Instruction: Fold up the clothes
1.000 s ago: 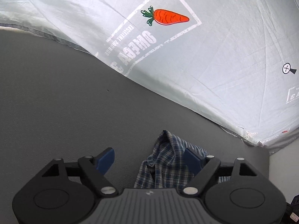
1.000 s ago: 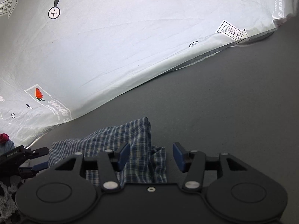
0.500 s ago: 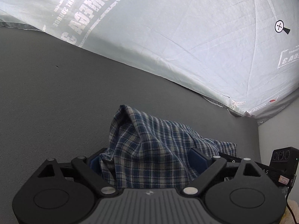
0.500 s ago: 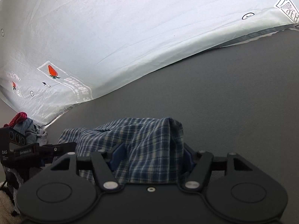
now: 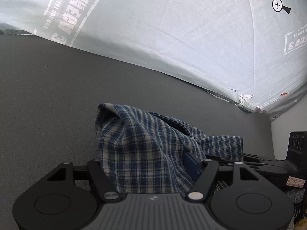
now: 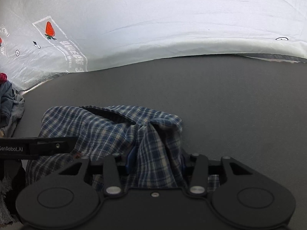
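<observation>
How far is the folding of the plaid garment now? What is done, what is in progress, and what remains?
Done: nothing looks folded; the plaid garment lies bunched on the grey surface. In hand: the left gripper and right gripper each have a bunch of its cloth between their jaws, which have just been closing. Left: spreading it flat, folding it, then probably the pile of clothes at the edge.

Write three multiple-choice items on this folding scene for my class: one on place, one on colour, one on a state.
1. The plaid garment lies on: A a dark grey surface, B a wooden floor, C a red chair.
2. Its checks are: A green and black, B blue and cream, C red and yellow.
3. The garment is: A flat, B bunched, C hung.

Answers: A, the grey surface surrounds it; B, blue and cream checks show in both views; C is wrong, B, it stands in heaped folds between the right gripper fingers.
</observation>
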A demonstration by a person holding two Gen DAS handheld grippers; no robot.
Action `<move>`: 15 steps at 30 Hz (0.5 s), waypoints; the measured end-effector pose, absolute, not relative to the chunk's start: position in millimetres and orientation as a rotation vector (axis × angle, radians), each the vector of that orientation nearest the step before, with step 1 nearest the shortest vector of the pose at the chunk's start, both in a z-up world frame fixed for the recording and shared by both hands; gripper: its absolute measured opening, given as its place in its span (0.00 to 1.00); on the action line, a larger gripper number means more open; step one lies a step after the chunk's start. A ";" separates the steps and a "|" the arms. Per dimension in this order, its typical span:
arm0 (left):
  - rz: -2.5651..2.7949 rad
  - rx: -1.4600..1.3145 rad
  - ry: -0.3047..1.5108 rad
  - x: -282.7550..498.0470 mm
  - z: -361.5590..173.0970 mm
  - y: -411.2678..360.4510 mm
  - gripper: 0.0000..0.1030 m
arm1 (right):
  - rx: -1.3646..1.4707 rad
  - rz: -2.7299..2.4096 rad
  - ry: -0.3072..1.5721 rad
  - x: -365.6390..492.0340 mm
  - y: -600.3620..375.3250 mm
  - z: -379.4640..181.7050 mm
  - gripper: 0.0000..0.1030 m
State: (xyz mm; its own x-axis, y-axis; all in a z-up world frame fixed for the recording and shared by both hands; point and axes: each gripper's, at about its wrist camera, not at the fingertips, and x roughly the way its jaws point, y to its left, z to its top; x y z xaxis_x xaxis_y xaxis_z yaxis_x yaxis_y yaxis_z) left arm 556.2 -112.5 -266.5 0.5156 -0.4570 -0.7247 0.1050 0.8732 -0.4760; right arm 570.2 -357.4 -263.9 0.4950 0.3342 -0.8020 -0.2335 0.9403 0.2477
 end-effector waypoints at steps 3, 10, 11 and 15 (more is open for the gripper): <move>-0.305 -0.378 0.971 550.2 -261.8 -118.7 0.51 | 0.078 0.304 0.975 564.8 -347.9 -263.2 0.24; -0.288 -0.367 0.937 526.5 -230.1 -124.0 0.27 | 0.125 0.237 0.940 547.4 -347.1 -245.2 0.10; -0.291 -0.366 0.926 520.7 -223.4 -124.7 0.27 | 0.145 0.228 0.924 539.3 -353.7 -236.3 0.10; -0.301 -0.374 0.858 482.3 -188.7 -129.0 0.25 | 0.209 0.202 0.847 501.9 -369.5 -202.1 0.09</move>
State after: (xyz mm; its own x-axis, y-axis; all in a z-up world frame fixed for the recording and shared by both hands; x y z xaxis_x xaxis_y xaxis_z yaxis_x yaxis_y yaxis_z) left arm 482.3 -129.0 -188.7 0.6188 -0.4030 -0.6743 0.1070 0.8936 -0.4359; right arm 501.9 -369.5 -202.1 0.6454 0.2587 -0.7187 -0.0933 0.9606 0.2620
